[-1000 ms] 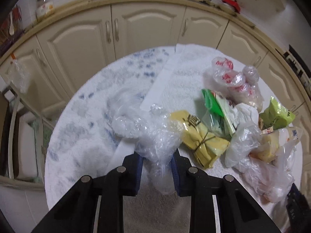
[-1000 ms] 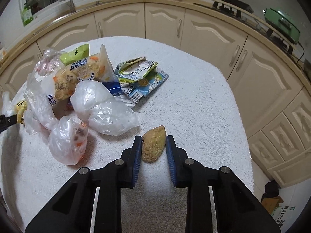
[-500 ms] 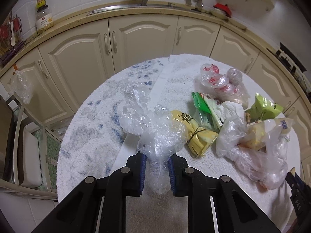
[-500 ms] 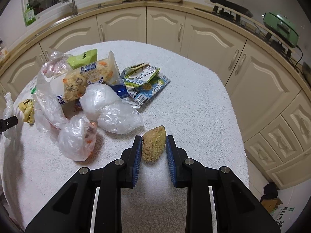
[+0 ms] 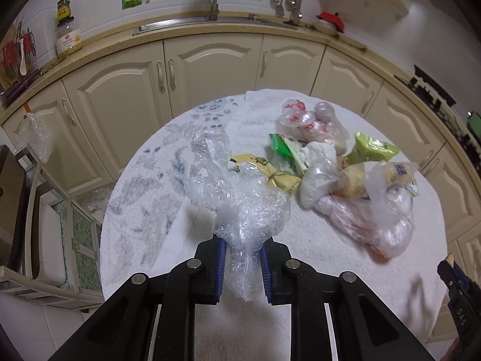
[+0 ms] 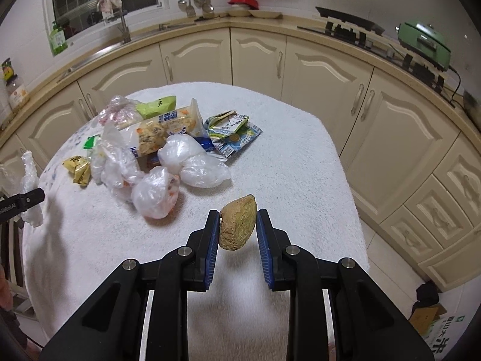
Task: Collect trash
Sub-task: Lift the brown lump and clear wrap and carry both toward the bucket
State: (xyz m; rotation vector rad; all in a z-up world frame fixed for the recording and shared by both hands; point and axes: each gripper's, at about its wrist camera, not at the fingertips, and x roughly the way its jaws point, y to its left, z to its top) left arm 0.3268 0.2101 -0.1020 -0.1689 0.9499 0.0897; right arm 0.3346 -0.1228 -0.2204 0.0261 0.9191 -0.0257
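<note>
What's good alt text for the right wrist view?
The right gripper holds a brown-green crumpled lump above a white towel-covered table. A pile of clear plastic bags and snack wrappers lies farther back on the left.

Towel-covered table [image 6: 300,162] (wrappers [image 6: 231,129], bags [image 6: 192,165])

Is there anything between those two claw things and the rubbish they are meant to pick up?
Nothing visible. The left gripper has its jaws shut on the crumpled clear plastic wrap, and the right gripper has its jaws shut on the brown lump. No bin shows in either view.
</note>
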